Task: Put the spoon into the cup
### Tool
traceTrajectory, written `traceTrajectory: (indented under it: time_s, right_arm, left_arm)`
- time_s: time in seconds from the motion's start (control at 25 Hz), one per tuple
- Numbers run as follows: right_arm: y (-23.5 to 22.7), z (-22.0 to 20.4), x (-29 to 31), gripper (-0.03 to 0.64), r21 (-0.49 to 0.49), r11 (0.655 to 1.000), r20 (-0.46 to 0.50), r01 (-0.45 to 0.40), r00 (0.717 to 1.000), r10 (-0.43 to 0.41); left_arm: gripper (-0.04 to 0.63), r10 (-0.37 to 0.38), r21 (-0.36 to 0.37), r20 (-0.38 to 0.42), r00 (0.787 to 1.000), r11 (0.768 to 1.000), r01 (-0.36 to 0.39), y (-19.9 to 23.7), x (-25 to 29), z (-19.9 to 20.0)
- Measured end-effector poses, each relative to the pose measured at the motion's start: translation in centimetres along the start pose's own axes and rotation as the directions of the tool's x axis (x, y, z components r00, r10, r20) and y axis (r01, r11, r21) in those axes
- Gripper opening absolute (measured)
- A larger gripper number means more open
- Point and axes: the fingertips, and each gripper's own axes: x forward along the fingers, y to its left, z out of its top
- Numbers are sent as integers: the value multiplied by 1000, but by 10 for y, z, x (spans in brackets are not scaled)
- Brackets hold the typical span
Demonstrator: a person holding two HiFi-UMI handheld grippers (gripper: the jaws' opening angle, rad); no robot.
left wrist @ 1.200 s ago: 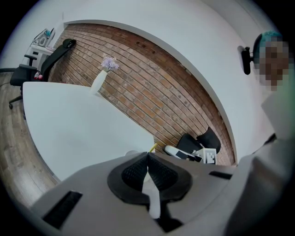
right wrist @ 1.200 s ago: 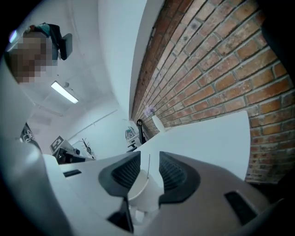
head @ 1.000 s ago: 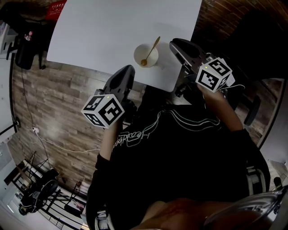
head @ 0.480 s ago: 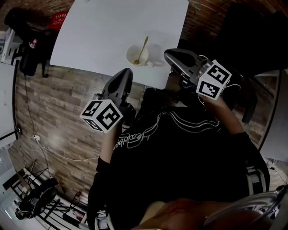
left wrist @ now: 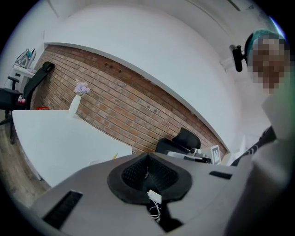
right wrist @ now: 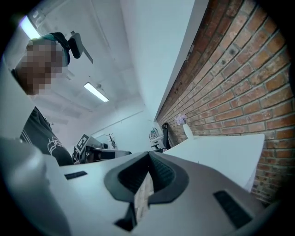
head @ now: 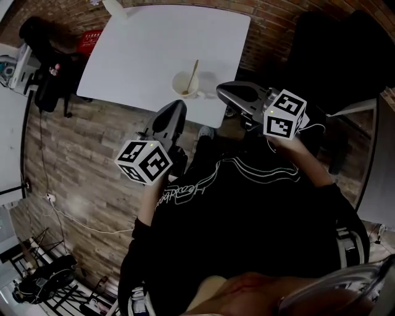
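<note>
Left tool [head: 179,105] and right tool [head: 220,91] are both pressed together, and neither one is pinching anything. In each gripper view I can see the black pads meet at the tip, with nothing between them.

I hold both tools up in front of my chest. My left tool points away from me at the near edge of the white counter [head: 142,49]. My right tool points to the left, along that same near edge. Each tool has a cube with black and white squares on its back end. The left cube [head: 144,162] is over the wood floor [head: 80,160]. The right cube [head: 284,115] is close to my right sleeve.

The cup [head: 182,86] is small and pale. It stands on the counter close to the near edge, toward the right corner. It is between the two tool tips and a bit farther away than they are. Neither tool touches it.

The spoon [head: 194,73] is in the cup. Its round end is down inside, and its thin handle leans up over the far rim of the cup.

A white vase [head: 115,7] stands at the far edge of the counter, well apart from the cup. Behind the counter is a brick wall [head: 271,24]. A black chair [head: 46,74] is on the left side.
</note>
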Motion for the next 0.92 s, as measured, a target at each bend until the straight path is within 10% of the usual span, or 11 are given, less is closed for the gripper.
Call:
traceTrajectory:
  time_s: [0.92]
  right_arm:
    - [20, 15, -22, -3, -16, 1000, 9, -21, 1000, 21]
  left_arm:
    - [5, 4, 64, 17, 1000, 998, -5, -36, -7, 7]
